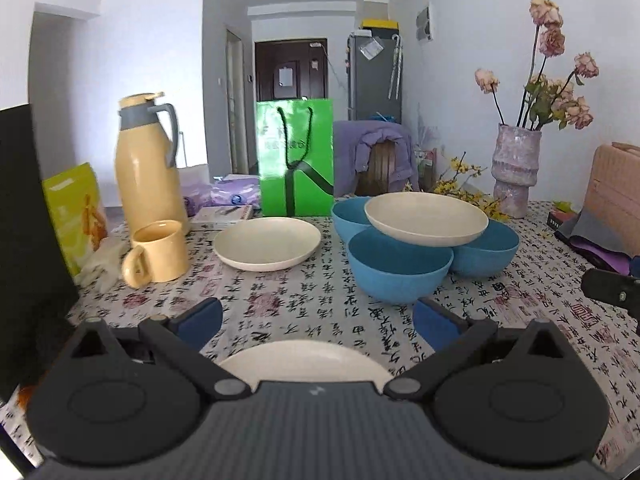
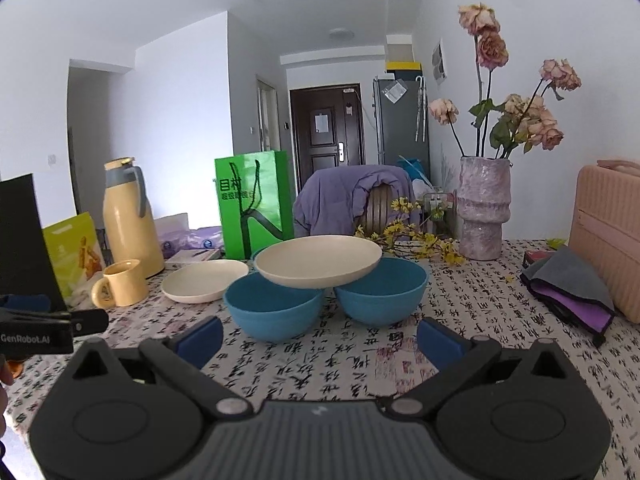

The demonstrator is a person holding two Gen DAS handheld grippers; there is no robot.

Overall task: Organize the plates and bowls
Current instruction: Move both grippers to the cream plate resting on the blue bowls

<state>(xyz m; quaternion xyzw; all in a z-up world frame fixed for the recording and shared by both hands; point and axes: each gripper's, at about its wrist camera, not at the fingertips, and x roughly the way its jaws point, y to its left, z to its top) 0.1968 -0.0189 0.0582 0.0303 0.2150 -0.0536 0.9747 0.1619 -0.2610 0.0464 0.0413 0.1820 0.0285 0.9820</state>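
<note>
Facing three blue bowls point(image 2: 276, 308) propping a cream plate point(image 2: 318, 260) mid-table, we hold the left gripper point(image 1: 316, 320) and right gripper point(image 2: 320, 338) wide, empty; the plate looks light, stiff, slippery; we'd pinch its rim.

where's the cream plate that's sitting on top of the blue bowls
In both wrist views the raised cream plate sits centre-right on the table, resting across the rims of the blue bowls, right of the second cream plate and in front of the green bag.

Soft, even daylight, sharp focus, fisheye bending and dark corners.
</note>
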